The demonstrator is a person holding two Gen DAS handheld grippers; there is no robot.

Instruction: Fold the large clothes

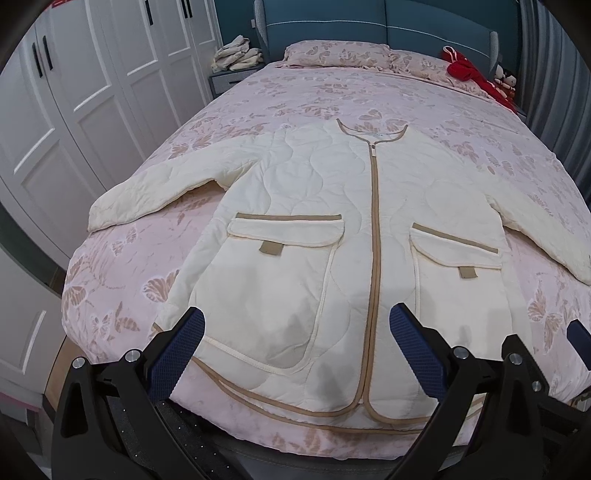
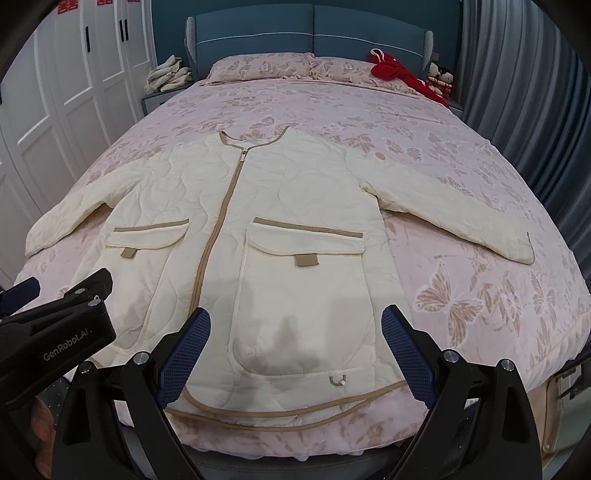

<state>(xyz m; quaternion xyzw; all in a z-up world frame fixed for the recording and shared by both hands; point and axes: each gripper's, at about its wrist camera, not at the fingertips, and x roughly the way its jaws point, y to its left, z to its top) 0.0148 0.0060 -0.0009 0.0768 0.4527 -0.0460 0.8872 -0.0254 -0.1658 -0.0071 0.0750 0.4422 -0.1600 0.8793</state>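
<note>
A cream quilted jacket (image 1: pixel 314 221) (image 2: pixel 258 229) with tan trim lies flat and face up on the bed, zipped, both sleeves spread out to the sides. Its hem hangs at the near edge of the bed. My left gripper (image 1: pixel 295 332) is open above the hem, over the jacket's left pocket. My right gripper (image 2: pixel 295 332) is open too, hovering over the right pocket near the hem. Neither holds anything. The left gripper's body (image 2: pixel 55 325) shows at the left of the right wrist view, and the right gripper's finger (image 1: pixel 580 339) at the right edge of the left wrist view.
The bed has a pink floral quilt (image 1: pixel 288 92) (image 2: pixel 461 184) and a teal headboard (image 2: pixel 314 33). Red clothing (image 1: pixel 465 70) (image 2: pixel 391 68) and small dolls (image 2: pixel 441 79) sit at the far right. Folded cloth (image 1: pixel 238 55) (image 2: pixel 168 74) lies on a nightstand. White wardrobe doors (image 1: pixel 92 92) stand at left, grey curtains (image 2: pixel 524 92) at right.
</note>
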